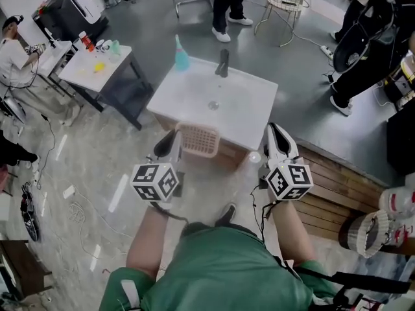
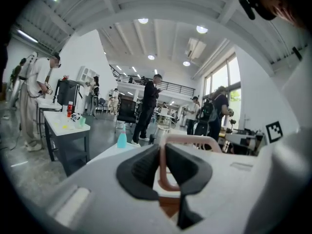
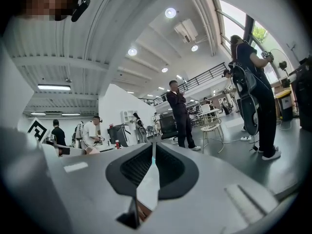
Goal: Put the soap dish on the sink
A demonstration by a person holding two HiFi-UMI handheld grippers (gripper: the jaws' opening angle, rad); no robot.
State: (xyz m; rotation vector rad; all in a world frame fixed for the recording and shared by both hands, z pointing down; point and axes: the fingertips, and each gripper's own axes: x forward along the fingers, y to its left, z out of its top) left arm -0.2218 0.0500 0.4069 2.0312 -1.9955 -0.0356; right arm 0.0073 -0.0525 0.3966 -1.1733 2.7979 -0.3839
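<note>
Showing the scene from the head view, largest features first. Grey concrete floor (image 1: 162, 24) lies beyond the sink, pale polished flooring (image 1: 84, 173) to its left and a wooden plank platform (image 1: 337, 186) to its right. People stand well back on the grey floor.

White rectangular sink top (image 1: 240, 102): set at a slant, its near edge facing the person. Most of the flat surface is bare around the round metal drain (image 1: 213, 105). A dark upright faucet (image 1: 223, 63) and a teal plastic bottle (image 1: 181, 58) stand along the far edge. A white side table (image 1: 97, 70) stands to the left, apart from the sink, with open floor between them.

Pink slotted plastic soap dish (image 1: 198, 140): over the near edge of the sink, toward its left corner, open side up. Its longer side runs roughly along that edge. Whether it rests on the sink cannot be told.

Left gripper (image 1: 174, 141): jaws closed on the left rim of the dish. In the left gripper view (image 2: 163, 160) the pink rim (image 2: 168, 179) passes between the dark pads.

Right gripper (image 1: 275, 131): just beside the near right corner of the sink. In the right gripper view (image 3: 153, 162) the jaw tips meet, with nothing held.
</note>
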